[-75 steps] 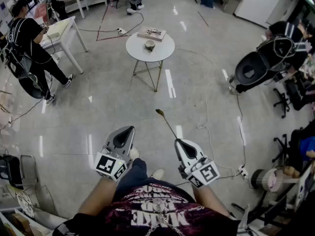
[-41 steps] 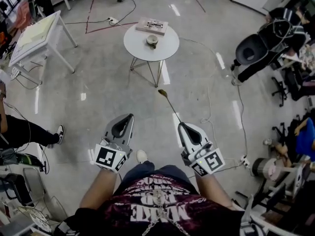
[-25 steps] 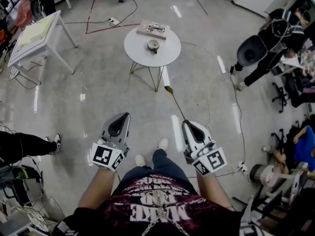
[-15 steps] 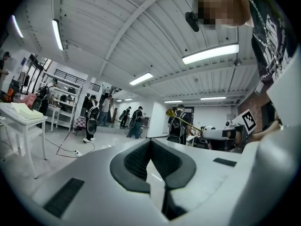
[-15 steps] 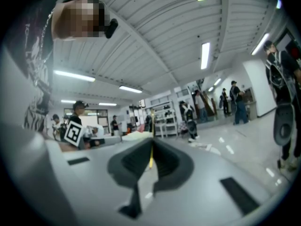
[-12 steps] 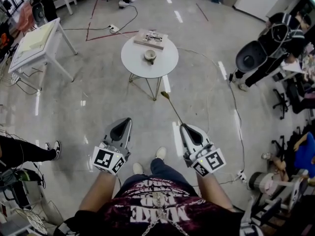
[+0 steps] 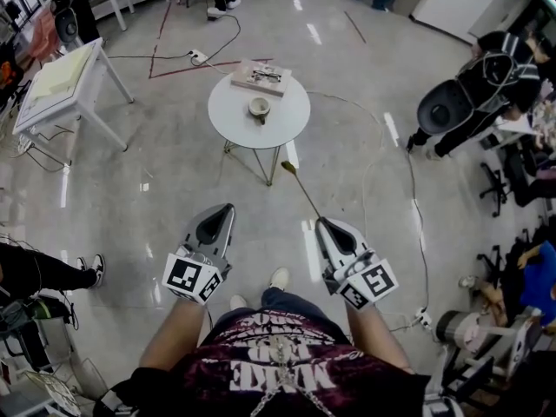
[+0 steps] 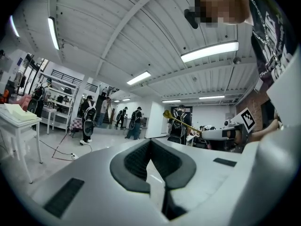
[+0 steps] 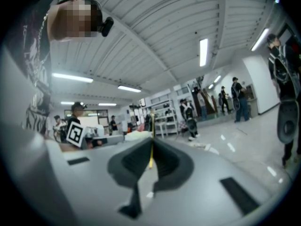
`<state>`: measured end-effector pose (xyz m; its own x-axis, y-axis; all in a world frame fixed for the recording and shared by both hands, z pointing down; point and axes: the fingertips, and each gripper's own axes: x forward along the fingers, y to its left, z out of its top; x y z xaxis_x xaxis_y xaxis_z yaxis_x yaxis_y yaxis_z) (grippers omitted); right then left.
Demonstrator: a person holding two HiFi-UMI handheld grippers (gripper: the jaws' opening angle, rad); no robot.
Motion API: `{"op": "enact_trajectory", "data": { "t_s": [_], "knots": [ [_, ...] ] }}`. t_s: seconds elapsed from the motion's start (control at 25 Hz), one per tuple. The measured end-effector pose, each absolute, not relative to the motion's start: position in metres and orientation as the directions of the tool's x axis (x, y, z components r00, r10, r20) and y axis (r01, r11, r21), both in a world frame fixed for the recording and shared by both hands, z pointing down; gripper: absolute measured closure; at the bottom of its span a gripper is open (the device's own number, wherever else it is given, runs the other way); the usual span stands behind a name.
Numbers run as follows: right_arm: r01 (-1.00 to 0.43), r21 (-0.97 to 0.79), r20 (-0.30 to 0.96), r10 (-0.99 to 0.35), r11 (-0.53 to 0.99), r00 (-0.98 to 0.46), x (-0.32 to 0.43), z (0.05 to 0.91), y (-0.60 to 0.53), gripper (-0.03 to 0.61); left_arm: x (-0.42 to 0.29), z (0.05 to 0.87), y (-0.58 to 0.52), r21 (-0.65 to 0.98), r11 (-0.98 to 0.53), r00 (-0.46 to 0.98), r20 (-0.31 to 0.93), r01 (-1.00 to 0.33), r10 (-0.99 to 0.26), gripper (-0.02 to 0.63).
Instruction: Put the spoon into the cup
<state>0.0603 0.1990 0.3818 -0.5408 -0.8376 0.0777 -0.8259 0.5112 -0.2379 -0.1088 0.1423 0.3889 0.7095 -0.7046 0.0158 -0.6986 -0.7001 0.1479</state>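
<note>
The spoon (image 7: 302, 192) is sitting pinched in the right gripper's (image 7: 323, 224) closed jaws; the cup (image 7: 259, 107) is standing well apart, awaiting it.

Spoon (image 7: 301, 190) gold; round table (image 7: 291, 118) white; cup (image 7: 259, 107) cream; left gripper (image 7: 228, 208) & right gripper (image 7: 320, 222) grey w/ blk-wht marker cubes; floor (image 7: 156, 168) grey.

A round white desk (image 7: 288, 122) on thin metal legs is standing on the glossy floor (image 7: 165, 176), well ahead of the left claw (image 7: 224, 208) and right claw (image 7: 323, 222). A small cup (image 7: 259, 107) is sitting near its middle. A flat book (image 7: 261, 77) is lying at its far edge.
</note>
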Motion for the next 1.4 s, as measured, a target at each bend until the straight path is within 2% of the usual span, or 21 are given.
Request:
{"op": "enact_trajectory", "data": {
  "t_s": [0.44,1.08,1.4],
  "knots": [
    [-0.786,-0.251,0.075,-0.798,0.565,-0.598,0.076,0.375,0.163,0.543,-0.094,0.381,0.113,0.151,-0.655,0.665,0.030,-0.741,-0.746,0.584],
    [-0.770,-0.252,0.090,-0.779,0.586,-0.621,0.142,0.383,0.129,0.543,-0.034,0.387,0.074,0.141,-0.615,0.625,0.042,-0.776,-0.780,0.584],
    [-0.753,-0.272,0.079,-0.766,0.599,-0.638,0.147,0.387,0.110,0.543,-0.041,0.395,0.070,0.133,-0.577,0.589,0.076,-0.806,-0.805,0.584]
  ]
}}
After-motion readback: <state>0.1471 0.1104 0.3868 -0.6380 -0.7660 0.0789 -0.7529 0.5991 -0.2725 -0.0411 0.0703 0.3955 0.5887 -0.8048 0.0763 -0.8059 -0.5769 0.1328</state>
